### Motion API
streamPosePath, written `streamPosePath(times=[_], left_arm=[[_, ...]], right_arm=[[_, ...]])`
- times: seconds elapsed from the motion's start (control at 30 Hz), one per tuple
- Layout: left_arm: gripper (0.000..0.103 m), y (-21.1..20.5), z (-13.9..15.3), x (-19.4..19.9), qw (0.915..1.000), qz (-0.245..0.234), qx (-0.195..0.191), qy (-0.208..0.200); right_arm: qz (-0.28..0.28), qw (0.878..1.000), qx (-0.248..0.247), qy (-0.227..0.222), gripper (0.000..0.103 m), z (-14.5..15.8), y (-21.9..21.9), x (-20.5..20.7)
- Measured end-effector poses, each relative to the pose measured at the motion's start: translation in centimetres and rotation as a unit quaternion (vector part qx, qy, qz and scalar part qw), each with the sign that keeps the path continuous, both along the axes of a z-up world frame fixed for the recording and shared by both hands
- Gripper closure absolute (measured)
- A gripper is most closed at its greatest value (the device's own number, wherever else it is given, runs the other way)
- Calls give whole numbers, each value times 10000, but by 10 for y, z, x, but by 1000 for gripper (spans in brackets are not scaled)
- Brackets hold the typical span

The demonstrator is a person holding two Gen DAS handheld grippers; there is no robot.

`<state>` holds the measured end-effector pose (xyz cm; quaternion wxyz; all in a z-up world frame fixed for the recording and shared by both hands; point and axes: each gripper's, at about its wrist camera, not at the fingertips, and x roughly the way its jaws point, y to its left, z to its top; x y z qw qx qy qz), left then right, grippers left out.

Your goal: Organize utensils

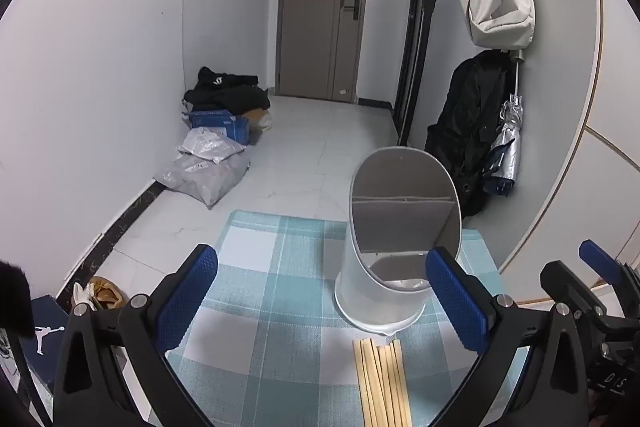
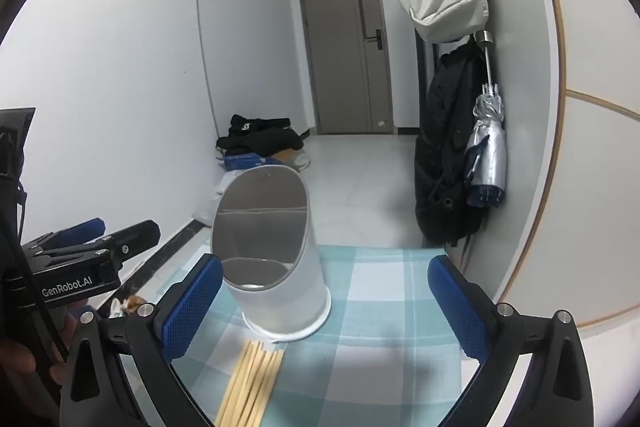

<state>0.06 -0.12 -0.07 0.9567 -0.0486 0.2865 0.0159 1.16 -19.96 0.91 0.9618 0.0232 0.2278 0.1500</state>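
Observation:
A white slanted-top utensil holder (image 1: 372, 291) with inner dividers stands upright on the blue checked tablecloth (image 1: 280, 267). It also shows in the right wrist view (image 2: 280, 299). A bundle of several wooden chopsticks (image 1: 382, 383) lies flat on the cloth just in front of the holder, also seen in the right wrist view (image 2: 252, 383). My left gripper (image 1: 322, 291) is open and empty, above the cloth, behind the chopsticks. My right gripper (image 2: 324, 301) is open and empty, to the right of the chopsticks. Each gripper shows at the other view's edge.
The table ends just behind the holder; beyond is a tiled floor with parcels and black clothes (image 1: 224, 115) by the left wall. A black coat and folded umbrella (image 1: 504, 147) hang on the right wall, close to the table. A closed door (image 1: 320, 15) stands at the far end.

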Motion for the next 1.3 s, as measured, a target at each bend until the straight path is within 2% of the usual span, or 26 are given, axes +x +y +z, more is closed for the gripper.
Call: streamPosePath(times=[0.1, 0.13, 1.0, 1.3], left_arm=[[1, -4, 0, -4, 10000, 61, 59, -47], [1, 0, 1, 4, 9999, 14, 1, 156], [1, 2, 1, -1, 9999, 93, 0, -59], [1, 6, 1, 0, 9998, 150, -108, -39]], right_arm=[[8, 10000, -2, 14, 0, 0, -1, 0], [12, 10000, -6, 30, 0, 0, -1, 0], [-90, 9999, 29, -77, 0, 7, -6, 0], [-56, 9999, 64, -76, 0, 7, -6, 1]])
